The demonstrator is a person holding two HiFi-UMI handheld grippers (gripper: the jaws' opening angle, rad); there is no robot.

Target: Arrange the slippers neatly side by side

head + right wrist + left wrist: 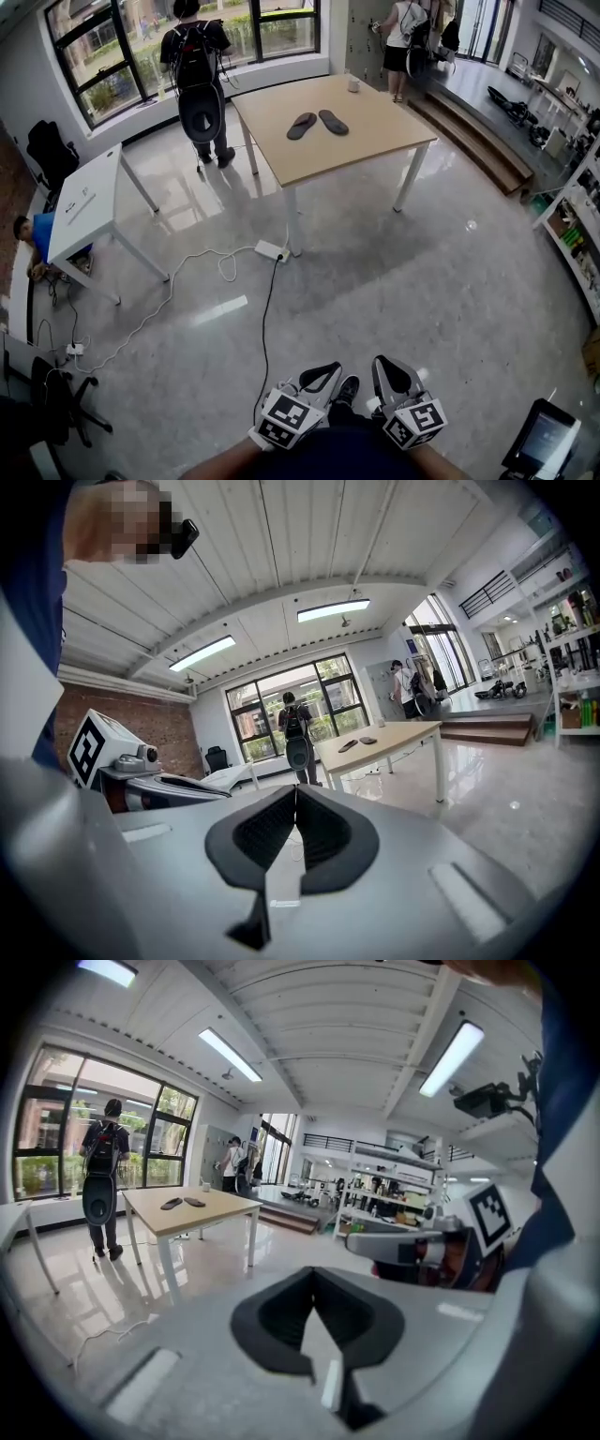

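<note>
Two dark slippers, the left slipper (302,125) and the right slipper (333,122), lie on a light wooden table (375,131) far across the room, toes angled apart. They also show small in the left gripper view, the pair (183,1203), and in the right gripper view, the pair (357,743). My left gripper (323,373) (312,1277) and right gripper (389,366) (295,791) are held low by my body, several steps from the table. Both are shut with nothing between the jaws.
A person with a backpack (197,66) stands at the table's far-left corner by the window. A white cup (353,84) sits on the table's far edge. A power strip and cables (270,250) lie on the floor. A white table (89,202), steps (478,131) and shelves (577,225) flank the room.
</note>
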